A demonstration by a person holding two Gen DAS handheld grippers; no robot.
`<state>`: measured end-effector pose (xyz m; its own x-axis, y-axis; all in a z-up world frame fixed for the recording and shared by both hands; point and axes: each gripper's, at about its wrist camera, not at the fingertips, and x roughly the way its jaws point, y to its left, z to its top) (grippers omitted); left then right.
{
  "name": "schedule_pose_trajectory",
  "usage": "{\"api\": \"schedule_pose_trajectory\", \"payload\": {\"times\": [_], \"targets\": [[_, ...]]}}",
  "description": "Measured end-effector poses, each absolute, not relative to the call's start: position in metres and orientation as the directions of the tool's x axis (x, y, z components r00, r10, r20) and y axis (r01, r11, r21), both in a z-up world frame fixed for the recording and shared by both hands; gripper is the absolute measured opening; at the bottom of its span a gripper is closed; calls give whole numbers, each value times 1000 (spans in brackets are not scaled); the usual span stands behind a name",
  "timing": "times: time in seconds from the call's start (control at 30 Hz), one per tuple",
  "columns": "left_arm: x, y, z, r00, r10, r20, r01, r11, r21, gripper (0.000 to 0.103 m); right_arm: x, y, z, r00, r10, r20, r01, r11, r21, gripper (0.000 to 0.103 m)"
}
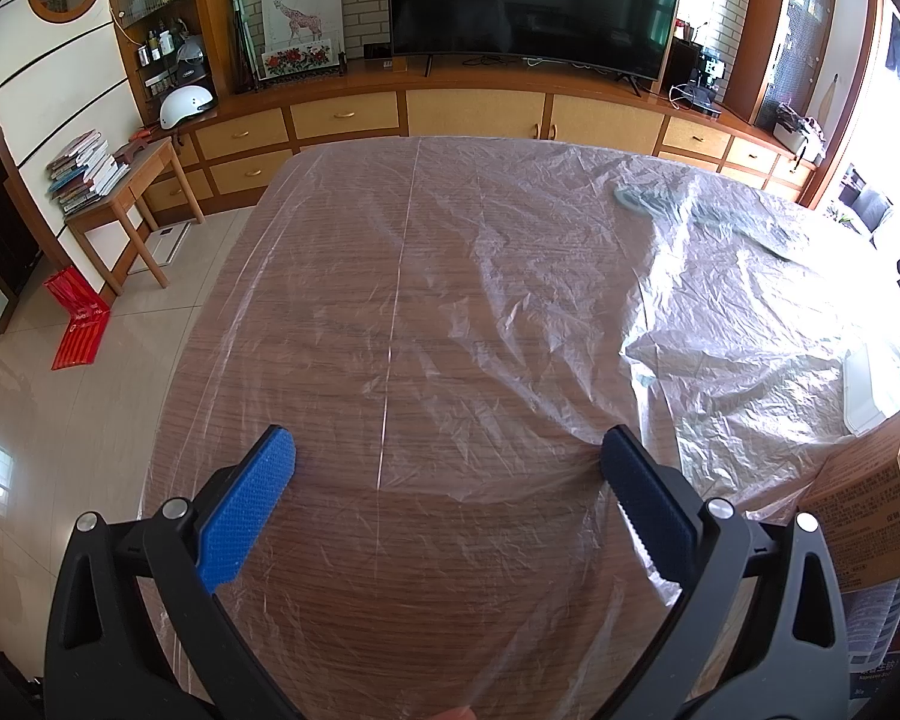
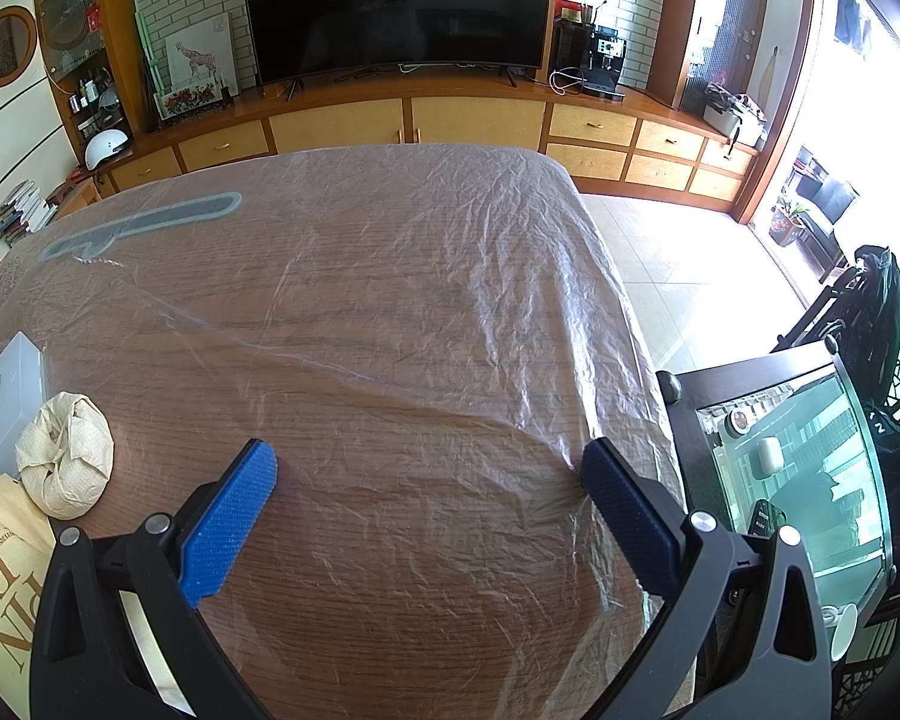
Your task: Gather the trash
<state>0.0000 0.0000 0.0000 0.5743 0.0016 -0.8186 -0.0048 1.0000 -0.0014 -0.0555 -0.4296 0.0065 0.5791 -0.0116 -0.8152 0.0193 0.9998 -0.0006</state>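
- Left gripper: jaws spread wide, nothing between the blue pads; it hovers over the near part of the counter.
- Right gripper: jaws likewise spread wide and empty, held above the counter's near right portion.
- Counter: wood-grain top, fully draped in a thin clear plastic sheet, which is wrinkled and lifts into loose folds toward the right side in the left wrist view.
- Task item: a crumpled beige paper wad lies on the counter, to the left of the right gripper and apart from its left pad.
- Just beyond the wad, touching or nearly touching it, stands a white plastic box.
- A beige bag with large brown lettering lies at the near left edge in the right wrist view, beside the wad.
- An orange-brown carton sits at the right edge of the left wrist view, near that gripper's right finger.
- A grey-blue elongated shape shows at the far part of the counter; whether it lies under or on the sheet cannot be told.
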Motion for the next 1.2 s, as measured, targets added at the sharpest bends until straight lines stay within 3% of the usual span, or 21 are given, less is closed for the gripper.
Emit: {"api": "schedule_pose_trajectory", "payload": {"times": [0.57, 0.73, 0.97, 1.2], "targets": [[0, -1, 1, 572, 0, -820, 1, 1000, 1, 102, -54, -430, 6, 570, -16, -821, 27, 1000, -1, 99], [-9, 3, 26, 600, 3, -800, -23, 1000, -13, 101, -62, -450, 31, 583, -94, -807, 182, 983, 17, 99], [-83, -47, 81, 645, -147, -750, 239, 971, 16, 101, -127, -414, 99, 695, 22, -719, 53, 995, 82, 99], [-162, -98, 72, 510, -318, -800, 444, 893, -72, 102, -192, -343, 117, 654, 186, -733, -160, 981, 107, 99]]}}
